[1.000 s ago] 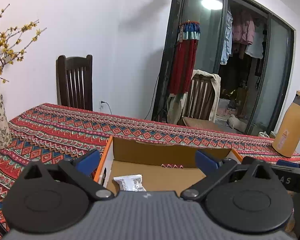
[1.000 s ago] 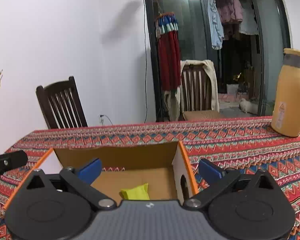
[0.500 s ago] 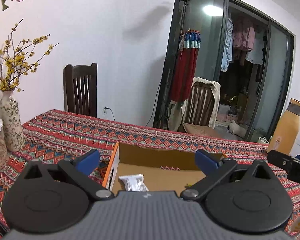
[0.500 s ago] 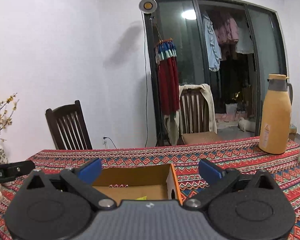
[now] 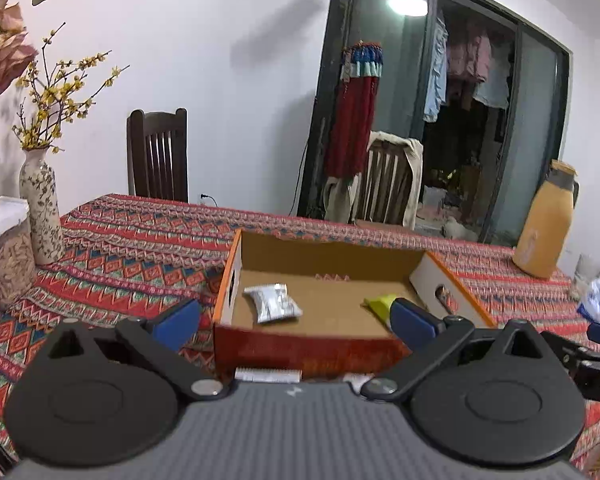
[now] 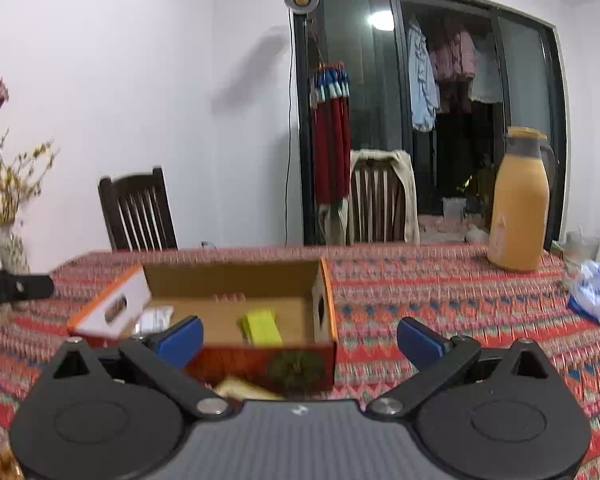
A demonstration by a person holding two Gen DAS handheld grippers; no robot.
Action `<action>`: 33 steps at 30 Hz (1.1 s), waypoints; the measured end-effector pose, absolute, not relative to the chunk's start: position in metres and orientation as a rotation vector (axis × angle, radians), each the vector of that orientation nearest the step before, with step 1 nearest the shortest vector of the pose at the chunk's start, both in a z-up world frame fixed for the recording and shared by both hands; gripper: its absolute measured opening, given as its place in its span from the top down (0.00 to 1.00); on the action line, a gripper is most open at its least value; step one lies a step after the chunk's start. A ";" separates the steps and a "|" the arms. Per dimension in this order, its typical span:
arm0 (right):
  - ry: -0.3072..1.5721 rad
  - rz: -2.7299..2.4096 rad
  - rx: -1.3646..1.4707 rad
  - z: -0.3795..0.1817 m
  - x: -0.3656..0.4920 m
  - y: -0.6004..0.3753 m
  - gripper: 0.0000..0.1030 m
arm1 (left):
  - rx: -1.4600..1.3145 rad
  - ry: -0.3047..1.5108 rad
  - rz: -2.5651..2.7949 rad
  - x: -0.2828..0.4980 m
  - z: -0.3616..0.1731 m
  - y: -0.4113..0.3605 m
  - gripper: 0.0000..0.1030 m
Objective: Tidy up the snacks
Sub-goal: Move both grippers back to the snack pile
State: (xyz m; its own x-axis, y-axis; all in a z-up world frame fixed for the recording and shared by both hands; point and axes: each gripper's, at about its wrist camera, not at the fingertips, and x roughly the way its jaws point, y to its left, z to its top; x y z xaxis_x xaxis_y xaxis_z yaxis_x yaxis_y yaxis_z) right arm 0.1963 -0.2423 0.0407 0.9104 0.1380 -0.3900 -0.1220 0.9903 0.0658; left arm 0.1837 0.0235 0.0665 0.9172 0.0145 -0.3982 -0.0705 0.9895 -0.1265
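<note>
Where tablecloth (image 5: pixel 148 248) spreads, dark chair (image 5: pixel 158 156).

An open cardboard box (image 5: pixel 328 344) with orange rims and a red patterned front wall sits just ahead of the left gripper (image 5: pixel 296 318), between its spread fingers. Inside, a silver snack packet (image 5: pixel 272 302) lies flat toward the left finger, and a yellow-green packet (image 5: pixel 380 303) lies by the right finger's tip. Two more wrappers peek out below the box's front wall, nearest the gripper.
</note>
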 end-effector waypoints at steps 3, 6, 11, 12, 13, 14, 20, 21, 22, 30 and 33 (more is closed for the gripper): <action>0.458 0.129 0.030 0.022 0.192 -0.245 0.00 | -0.139 0.436 0.036 0.171 0.052 0.025 0.00; 0.511 0.117 0.014 0.003 0.188 -0.246 0.01 | -0.138 0.461 0.033 0.161 0.039 0.030 0.00; 0.594 0.111 0.021 -0.023 0.183 -0.251 0.10 | -0.131 0.506 0.030 0.147 0.018 0.040 0.00; 0.608 0.107 0.025 -0.026 0.184 -0.251 0.12 | -0.131 0.513 0.031 0.145 0.014 0.042 0.00; 0.619 0.106 0.032 -0.029 0.185 -0.251 0.16 | -0.133 0.518 0.031 0.143 0.012 0.043 0.00; 0.629 0.106 0.042 -0.031 0.187 -0.253 0.20 | -0.137 0.524 0.031 0.142 0.010 0.045 0.00; 0.675 0.109 0.076 -0.043 0.195 -0.257 0.42 | -0.140 0.534 0.028 0.141 0.007 0.050 0.00; 0.684 0.113 0.082 -0.044 0.196 -0.258 0.48 | -0.141 0.535 0.028 0.141 0.007 0.050 0.00; 0.693 0.115 0.086 -0.046 0.198 -0.259 0.53 | -0.140 0.537 0.026 0.141 0.007 0.049 0.00; 0.640 0.133 0.080 -0.041 0.183 -0.259 0.62 | -0.148 0.548 0.029 0.141 0.007 0.052 0.00; 0.586 0.135 0.076 -0.034 0.168 -0.259 0.62 | -0.155 0.564 0.050 0.140 0.006 0.059 0.00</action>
